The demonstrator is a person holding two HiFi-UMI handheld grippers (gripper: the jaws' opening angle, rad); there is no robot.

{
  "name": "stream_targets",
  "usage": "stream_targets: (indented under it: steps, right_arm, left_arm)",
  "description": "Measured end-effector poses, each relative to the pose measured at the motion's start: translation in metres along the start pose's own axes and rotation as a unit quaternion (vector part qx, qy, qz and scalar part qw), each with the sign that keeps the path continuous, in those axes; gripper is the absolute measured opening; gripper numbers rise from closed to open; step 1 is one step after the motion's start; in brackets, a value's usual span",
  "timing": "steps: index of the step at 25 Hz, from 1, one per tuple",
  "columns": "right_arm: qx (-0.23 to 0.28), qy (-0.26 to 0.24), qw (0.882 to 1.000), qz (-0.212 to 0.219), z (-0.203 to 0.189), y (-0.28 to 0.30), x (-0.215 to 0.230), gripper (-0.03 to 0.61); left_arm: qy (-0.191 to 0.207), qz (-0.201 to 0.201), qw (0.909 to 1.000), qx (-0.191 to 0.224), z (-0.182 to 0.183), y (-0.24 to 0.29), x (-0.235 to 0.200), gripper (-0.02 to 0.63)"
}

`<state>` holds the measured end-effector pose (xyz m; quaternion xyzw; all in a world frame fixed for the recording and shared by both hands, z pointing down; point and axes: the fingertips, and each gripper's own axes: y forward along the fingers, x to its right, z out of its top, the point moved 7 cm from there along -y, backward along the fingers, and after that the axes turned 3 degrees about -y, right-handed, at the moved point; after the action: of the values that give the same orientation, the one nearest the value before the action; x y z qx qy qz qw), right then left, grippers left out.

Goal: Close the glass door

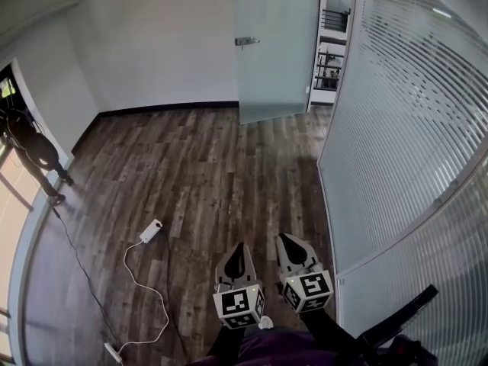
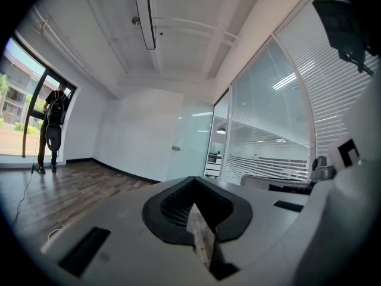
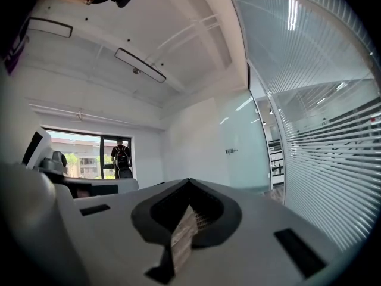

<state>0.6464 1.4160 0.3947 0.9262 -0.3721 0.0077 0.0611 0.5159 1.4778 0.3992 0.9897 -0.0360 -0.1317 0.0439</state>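
The frosted glass door [image 1: 274,52] stands open at the far end of the room, swung against the white wall, with a metal handle [image 1: 245,41] on its left edge. Both grippers are low in the head view, far short of it and pointing toward it. My left gripper [image 1: 239,248] is shut with nothing between its jaws. My right gripper [image 1: 284,239] beside it is also shut and empty. The left gripper view shows the door [image 2: 190,142] ahead beyond the shut jaws of the left gripper [image 2: 193,179]. The right gripper view shows the door [image 3: 244,148] beyond the right gripper [image 3: 189,181].
A striped glass partition [image 1: 412,128] runs along the right, close to my right gripper. The doorway [image 1: 329,59] beside the door opens onto shelving. A white power strip [image 1: 151,231] and its cable lie on the wooden floor at left. A person [image 1: 34,155] stands by the left window.
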Motion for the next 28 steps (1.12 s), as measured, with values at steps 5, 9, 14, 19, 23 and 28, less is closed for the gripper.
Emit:
stream_targets:
  steps: [5, 9, 14, 19, 23, 28]
  right_arm:
    - [-0.007, 0.005, 1.000, 0.002, -0.011, 0.019, 0.016, -0.003]
    - [-0.013, 0.007, 1.000, 0.005, -0.009, 0.044, 0.028, -0.003]
    - [-0.020, 0.010, 1.000, 0.001, -0.005, 0.094, 0.046, -0.003]
    - [-0.018, 0.010, 1.000, 0.004, 0.011, 0.165, 0.065, -0.003]
    - [-0.012, 0.006, 1.000, 0.003, 0.022, 0.221, 0.073, -0.003]
    - [-0.003, -0.003, 1.000, -0.002, 0.026, 0.276, 0.078, -0.003]
  left_arm:
    - [0.002, 0.017, 0.9997, -0.015, -0.012, 0.022, -0.005, 0.000]
    - [-0.001, 0.018, 0.9996, -0.023, -0.010, 0.050, -0.011, 0.000]
    - [0.000, 0.012, 0.9996, -0.026, 0.000, 0.102, -0.027, 0.000]
    - [0.004, 0.008, 0.9997, -0.024, 0.023, 0.171, -0.053, 0.000]
    - [0.011, -0.001, 0.9998, -0.018, 0.039, 0.221, -0.079, 0.000]
    - [0.019, -0.004, 0.9997, -0.012, 0.041, 0.271, -0.112, 0.000]
